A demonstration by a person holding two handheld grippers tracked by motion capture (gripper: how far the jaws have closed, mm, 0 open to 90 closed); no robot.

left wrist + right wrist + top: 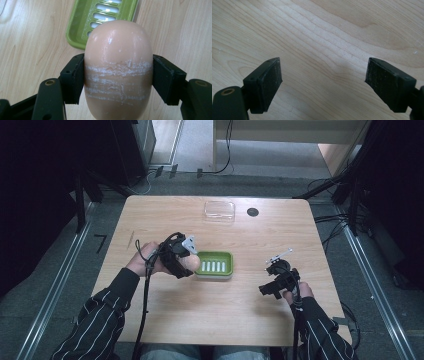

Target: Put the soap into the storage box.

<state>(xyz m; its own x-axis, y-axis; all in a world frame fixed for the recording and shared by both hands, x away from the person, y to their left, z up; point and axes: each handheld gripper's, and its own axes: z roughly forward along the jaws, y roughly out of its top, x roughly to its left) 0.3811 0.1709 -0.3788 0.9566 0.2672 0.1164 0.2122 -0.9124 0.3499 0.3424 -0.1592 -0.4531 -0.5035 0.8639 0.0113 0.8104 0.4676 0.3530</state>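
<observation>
My left gripper (118, 76) is shut on a peach-coloured oval bar of soap (118, 47) with white scrape marks across it; both pads press its sides. In the high view that gripper (186, 262) hangs just left of a green soap dish (216, 264) with several white slots, and the soap (191, 264) peeks out at its tip. The dish (82, 22) lies beyond the soap in the left gripper view. My right gripper (267, 287) rests low over bare wood at the table's right. Its jaws (323, 82) stand wide apart with nothing between them.
A clear plastic lid or box (219, 210) sits at the table's far edge, beside a dark round hole (252, 212). The wooden table (220, 315) is bare between the dish and the front edge. Cables trail from both grippers.
</observation>
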